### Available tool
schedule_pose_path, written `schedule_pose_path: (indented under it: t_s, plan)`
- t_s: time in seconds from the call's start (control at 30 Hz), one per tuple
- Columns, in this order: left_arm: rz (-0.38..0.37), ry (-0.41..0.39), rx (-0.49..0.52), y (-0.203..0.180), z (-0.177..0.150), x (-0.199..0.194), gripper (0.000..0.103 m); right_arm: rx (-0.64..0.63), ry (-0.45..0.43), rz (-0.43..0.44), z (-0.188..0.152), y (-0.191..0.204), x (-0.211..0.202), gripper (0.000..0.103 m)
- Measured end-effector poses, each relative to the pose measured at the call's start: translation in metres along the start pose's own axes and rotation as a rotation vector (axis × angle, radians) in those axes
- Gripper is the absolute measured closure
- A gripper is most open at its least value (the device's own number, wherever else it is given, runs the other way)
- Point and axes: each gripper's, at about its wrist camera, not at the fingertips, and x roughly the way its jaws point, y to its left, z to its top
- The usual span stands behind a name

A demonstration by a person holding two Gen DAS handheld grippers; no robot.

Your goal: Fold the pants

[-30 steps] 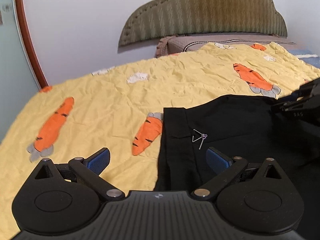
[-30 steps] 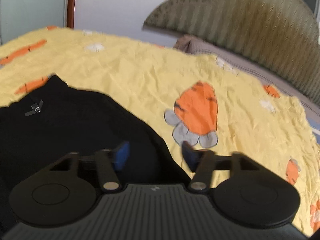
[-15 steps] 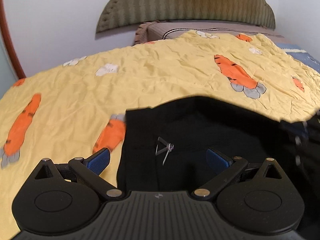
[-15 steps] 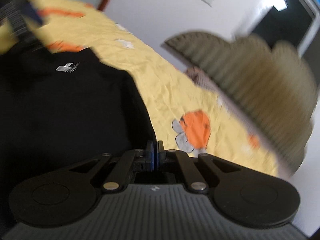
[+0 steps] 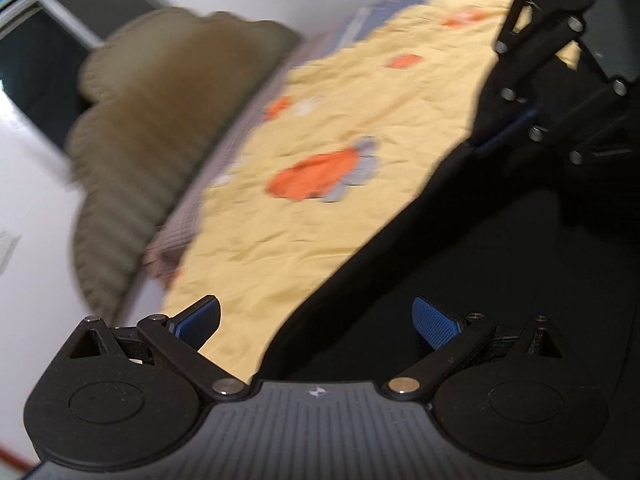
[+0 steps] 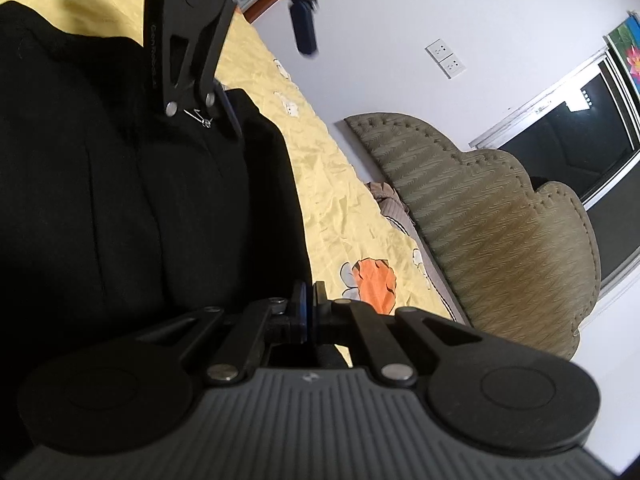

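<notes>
We have the black pants (image 6: 120, 208) lying on the bed, over the yellow carrot-print bedspread (image 6: 320, 184), and in the right wrist view they fill everything to the left of our jaws. Their long axis is hard to call here; what we can see is a straight edge running away from the right gripper (image 6: 309, 304) toward the left gripper (image 6: 264, 68), with a small metal clasp (image 6: 199, 117) sitting on the fabric near that far end.

Now the right gripper: its jaws are pressed almost together, only a thin slit between the blue pads, and they sit right at the near edge of the black cloth. It looks like they have that edge pinched, though the fabric between the pads is too dark to make out clearly.

Over to the left gripper (image 5: 316, 320): its jaws are spread wide, blue pads (image 5: 198, 320) far apart, nothing between them. The pants' edge (image 5: 460, 280) runs diagonally through that gap, so the left pad is over yellow bedspread and the right pad over black cloth. Ahead and to the right of these jaws we see the right gripper (image 5: 504, 132) down on the dark fabric. This view is blurred.

Beyond the jaws in both views stands the olive padded headboard (image 6: 500, 224), with a white wall (image 6: 400, 20) behind it.
</notes>
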Motion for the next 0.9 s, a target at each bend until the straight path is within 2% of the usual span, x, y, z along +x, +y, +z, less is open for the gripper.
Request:
schedule_pose_path:
  t_s: [0.1, 0.2, 0.27, 0.3, 0.33, 0.43, 0.53, 0.6, 0.63, 0.67, 0.7, 0.77, 0.83, 0.9]
  plan:
    - [0.012, 0.015, 0.05, -0.004, 0.002, 0.014, 0.0, 0.002, 0.0, -0.005, -0.006, 0.003, -0.004, 0.101]
    - [0.021, 0.033, 0.081, -0.007, 0.003, 0.029, 0.009, 0.014, 0.0, -0.014, -0.012, 0.003, -0.012, 0.101]
    - [0.015, 0.051, 0.092, -0.009, 0.004, 0.038, 0.009, 0.021, 0.0, -0.019, -0.013, 0.003, -0.016, 0.101]
    - [0.007, 0.06, 0.09, -0.008, 0.003, 0.041, 0.013, 0.022, 0.0, -0.023, -0.014, 0.003, -0.018, 0.101]
    - [0.002, 0.072, 0.077, -0.007, 0.004, 0.045, 0.018, 0.021, 0.0, -0.023, -0.015, 0.003, -0.02, 0.101]
    - [0.0, 0.091, -0.014, 0.007, 0.003, 0.051, 0.018, 0.018, 0.003, -0.032, -0.014, 0.002, -0.02, 0.101]
    - [-0.06, 0.14, -0.147, 0.03, -0.001, 0.058, 0.017, 0.087, -0.008, -0.029, -0.014, -0.013, -0.009, 0.098]
    - [-0.122, 0.188, -0.259, 0.049, -0.012, 0.064, 0.017, 0.193, 0.007, 0.047, -0.014, -0.033, 0.006, 0.092]
    - [-0.164, 0.207, -0.324, 0.06, -0.019, 0.067, 0.017, 0.261, 0.006, 0.093, -0.015, -0.045, 0.015, 0.083]
    - [-0.202, 0.216, -0.393, 0.071, -0.027, 0.068, 0.017, 0.32, 0.008, 0.141, -0.018, -0.057, 0.024, 0.067]
    - [-0.22, 0.218, -0.448, 0.08, -0.036, 0.068, 0.017, 0.393, 0.015, 0.21, -0.02, -0.071, 0.038, 0.059]
    - [-0.217, 0.194, -0.525, 0.091, -0.052, 0.061, 0.017, 0.455, 0.005, 0.253, -0.02, -0.089, 0.059, 0.046]
    - [-0.239, 0.172, -0.59, 0.098, -0.065, 0.054, 0.017, 0.501, 0.008, 0.327, -0.018, -0.103, 0.085, 0.037]
    - [-0.244, 0.171, -0.646, 0.101, -0.078, 0.046, 0.017, 0.539, 0.018, 0.38, -0.012, -0.11, 0.112, 0.037]
